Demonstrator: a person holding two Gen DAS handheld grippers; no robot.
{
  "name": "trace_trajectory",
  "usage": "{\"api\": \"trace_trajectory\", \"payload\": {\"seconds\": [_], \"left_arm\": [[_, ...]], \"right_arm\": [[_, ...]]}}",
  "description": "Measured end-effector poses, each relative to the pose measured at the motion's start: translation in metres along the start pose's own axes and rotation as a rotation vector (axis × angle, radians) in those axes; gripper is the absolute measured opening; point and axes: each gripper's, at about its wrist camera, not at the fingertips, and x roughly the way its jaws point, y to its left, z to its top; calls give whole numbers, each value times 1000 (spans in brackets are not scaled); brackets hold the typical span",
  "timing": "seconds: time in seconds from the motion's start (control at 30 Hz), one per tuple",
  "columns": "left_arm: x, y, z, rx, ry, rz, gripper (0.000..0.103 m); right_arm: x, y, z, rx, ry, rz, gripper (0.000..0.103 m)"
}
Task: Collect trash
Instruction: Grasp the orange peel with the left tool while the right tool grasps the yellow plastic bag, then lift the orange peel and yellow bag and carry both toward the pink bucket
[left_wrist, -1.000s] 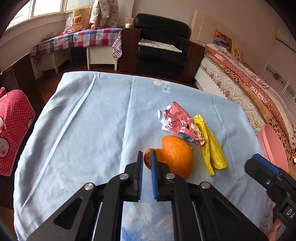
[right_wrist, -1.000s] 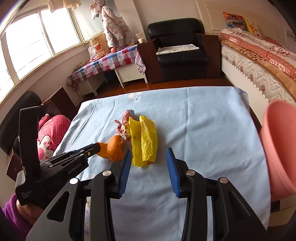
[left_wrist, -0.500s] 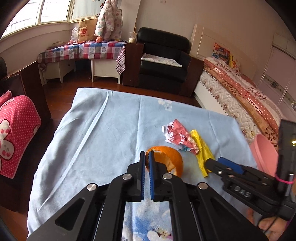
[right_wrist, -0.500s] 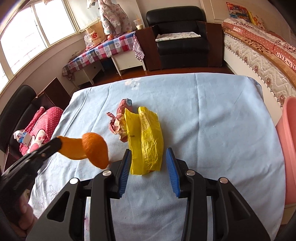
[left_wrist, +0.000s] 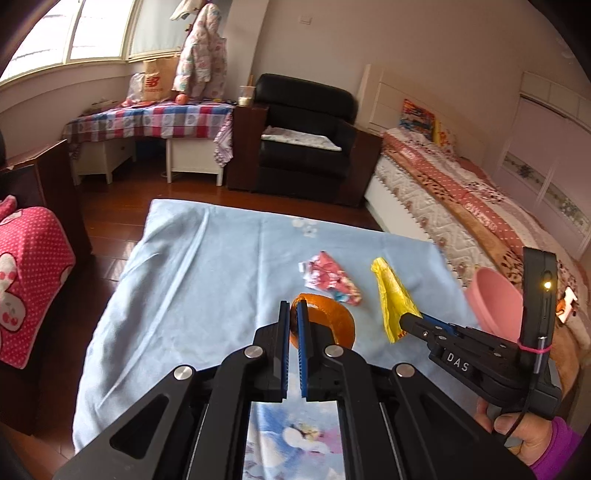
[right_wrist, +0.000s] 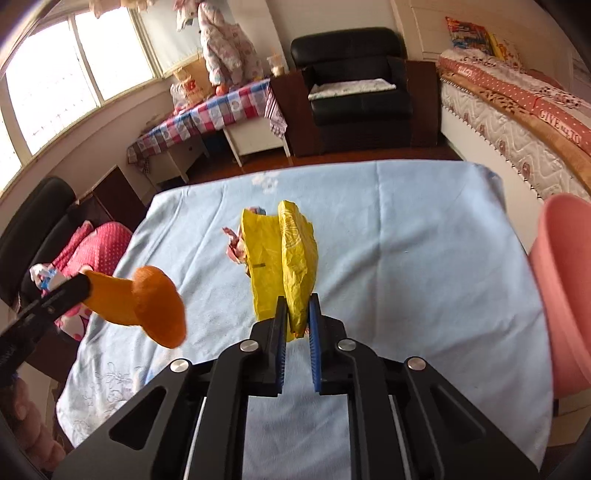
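Orange peel (left_wrist: 325, 321) hung pinched in my left claw (left_wrist: 291, 314) above the blue tabletop (left_wrist: 192, 280), my right claw (right_wrist: 295, 314) had just closed on the yellow bag (right_wrist: 284, 258), crumpled pink wrapper (left_wrist: 328, 278) beside, pink bin (right_wrist: 561, 288) off the edge.

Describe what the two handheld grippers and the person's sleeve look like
Both are black angular plastic tools with silver bolts and ribbed blue pads on their fingers: the left gripper and the right gripper. The right one carries white "DAS" lettering, an upright black device with a lit amber light, a pink band and a thin black cable. The person's sleeve is purple.
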Motion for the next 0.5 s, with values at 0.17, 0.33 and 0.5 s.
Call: {"api": "trace_trajectory", "payload": {"seconds": [0.17, 0.33, 0.5], "left_arm": [[14, -31, -11, 106, 35, 20, 3], [12, -50, -19, 96, 50, -84, 3], [7, -62, -23, 119, 49, -104, 3]], "right_arm": [[-46, 4, -4, -7, -69, 40, 11], [-50, 18, -21, -42, -39, 83, 11], [-36, 30, -34, -93, 0, 80, 11]]}}
